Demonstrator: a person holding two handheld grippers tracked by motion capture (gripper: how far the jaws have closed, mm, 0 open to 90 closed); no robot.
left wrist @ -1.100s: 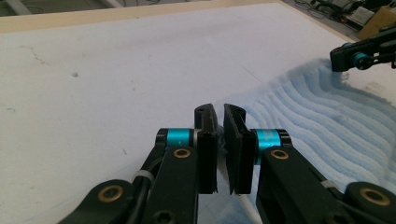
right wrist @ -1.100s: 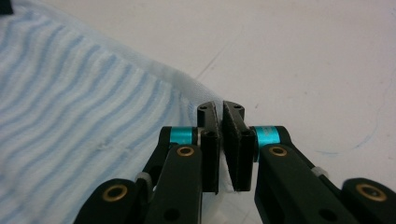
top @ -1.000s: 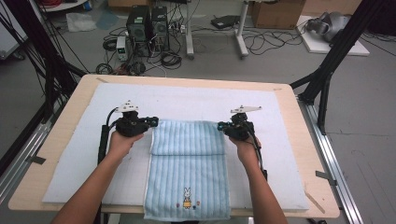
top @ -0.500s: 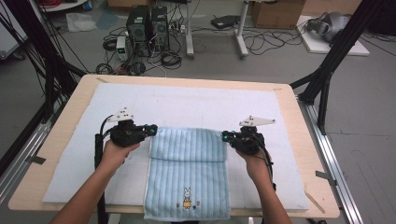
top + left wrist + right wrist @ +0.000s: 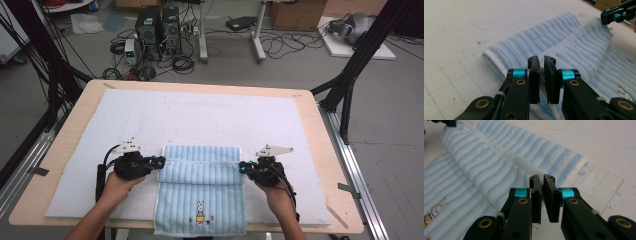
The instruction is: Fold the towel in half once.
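A light blue striped towel with a small bunny stitched near its front hem lies on the white mat. Its far part is folded back toward the person, and the raised edge spans between the two grippers. My left gripper is shut on the left corner of that edge, with towel pinched between the jaws of the left gripper. My right gripper is shut on the right corner; the towel runs off to the left from the right gripper.
The mat covers most of a wooden table. Bare mat lies beyond the towel and to both sides. Black frame posts stand at the table's corners. Computer cases and cables sit on the floor behind.
Both grippers have moved toward the person, drawing the towel's far edge with them, so the folded-over part now lies farther down the towel.
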